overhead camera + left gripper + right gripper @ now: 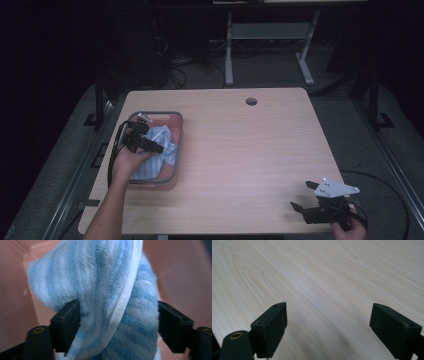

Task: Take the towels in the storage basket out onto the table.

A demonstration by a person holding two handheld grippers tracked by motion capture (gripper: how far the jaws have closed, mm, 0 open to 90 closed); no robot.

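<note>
Where the wooden desk (240, 150) meets its left edge sits a pink tub (176, 131) with a grey rim, taken here as the landmark. Inside the tub lies a blue-and-white striped towel (162, 145), bunched up and rising slightly above the rim.

Left claw (150, 145): positioned over the tub, held by the person's left hand (131, 162), with a black cable looping off the tub's left side. In the left gripper view, the claw (117, 322) has a thick fold of the towel (107, 290) between its two black jaws; both jaws press against the cloth, closed as far as the bundle allows, with the tub's pink wall (15, 302) behind.

Right claw (302, 195): far to the right of the tub, near the desk's front right corner, a grey three-cornered plate on top, held by the person's right hand (352, 227). In the right gripper view, this claw (328, 325) has its jaws spread wide apart, nothing between them, bare wood grain (324, 277) beneath.

Round cable hole (251, 101): in the desk top, beyond and to the right of the tub.
</note>
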